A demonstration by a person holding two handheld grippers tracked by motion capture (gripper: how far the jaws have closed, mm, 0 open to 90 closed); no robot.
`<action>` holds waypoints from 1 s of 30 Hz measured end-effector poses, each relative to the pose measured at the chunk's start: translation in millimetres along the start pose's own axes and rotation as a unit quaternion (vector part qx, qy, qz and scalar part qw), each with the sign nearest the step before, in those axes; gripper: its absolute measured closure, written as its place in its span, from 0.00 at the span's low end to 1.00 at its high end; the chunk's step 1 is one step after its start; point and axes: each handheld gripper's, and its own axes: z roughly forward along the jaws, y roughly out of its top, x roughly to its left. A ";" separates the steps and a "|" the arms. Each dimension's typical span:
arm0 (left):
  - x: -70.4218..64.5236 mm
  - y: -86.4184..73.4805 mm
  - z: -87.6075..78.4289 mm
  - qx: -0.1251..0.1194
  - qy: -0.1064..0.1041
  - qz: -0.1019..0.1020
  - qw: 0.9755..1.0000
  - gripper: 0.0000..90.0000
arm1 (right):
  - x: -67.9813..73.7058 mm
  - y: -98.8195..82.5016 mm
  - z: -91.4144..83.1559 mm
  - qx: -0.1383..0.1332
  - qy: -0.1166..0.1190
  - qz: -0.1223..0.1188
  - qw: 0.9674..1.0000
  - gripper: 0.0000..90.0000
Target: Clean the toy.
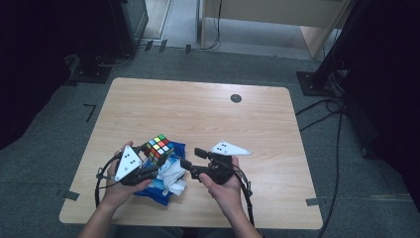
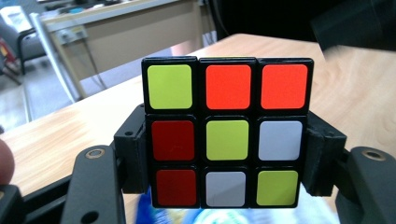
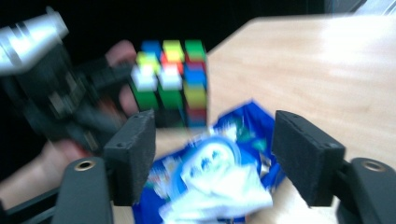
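We see the left gripper [image 1: 151,161] near the front-left part of the wooden table [image 1: 208,114], its jaws clamped on opposite sides of a Rubik's cube [image 1: 159,148] and holding it up above the tabletop. In the left gripper view the cube [image 2: 227,132] sits squarely between the two black pads, which press its left and right faces at the middle and lower rows. The face toward that camera reads yellow-green, orange, orange along the top; red, yellow-green, white across the middle; red, white, yellow-green along the bottom.

Just under and beside the cube lies a blue wet-wipe packet [image 1: 163,186], close to the table's front edge, with a crumpled white wipe [image 1: 173,178] bunched on its open top. We cannot tell whether the cube touches the packet.

The right gripper [image 1: 190,161] is held by the person's right hand [image 1: 223,186] just right of the packet, pointing left toward the cube. Its jaws stand wide apart with nothing between them. In the right gripper view, which is blurred, the packet [image 3: 243,126] and the white wipe [image 3: 219,186] lie beyond the open pads, and the cube [image 3: 170,81] hangs above them in the other gripper [image 3: 100,105].

A small dark round disc [image 1: 236,98] sits near the table's far edge, well apart from everything else.
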 end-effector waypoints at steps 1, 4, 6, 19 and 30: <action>3.7 0.2 -1.9 -0.002 0.002 -0.008 1.000 0.38 | -1.2 -6.3 6.9 0.014 0.003 -0.005 1.000 0.38; 9.5 -0.1 -4.8 -0.006 -0.001 -0.027 1.000 0.38 | 1.0 -28.3 32.6 0.059 0.025 -0.036 0.997 0.41; 11.1 -0.9 -4.7 -0.002 -0.008 -0.036 0.999 0.38 | 5.8 -41.8 47.6 0.092 0.032 -0.070 0.993 0.41; 6.0 -4.6 1.1 0.006 -0.074 -0.056 0.996 0.38 | -13.5 -64.3 58.5 0.144 -0.052 -0.124 0.980 0.97; -35.7 -7.5 17.9 0.035 -0.150 0.019 0.988 0.38 | -12.9 -7.8 -8.4 -0.037 0.001 -0.065 0.997 0.97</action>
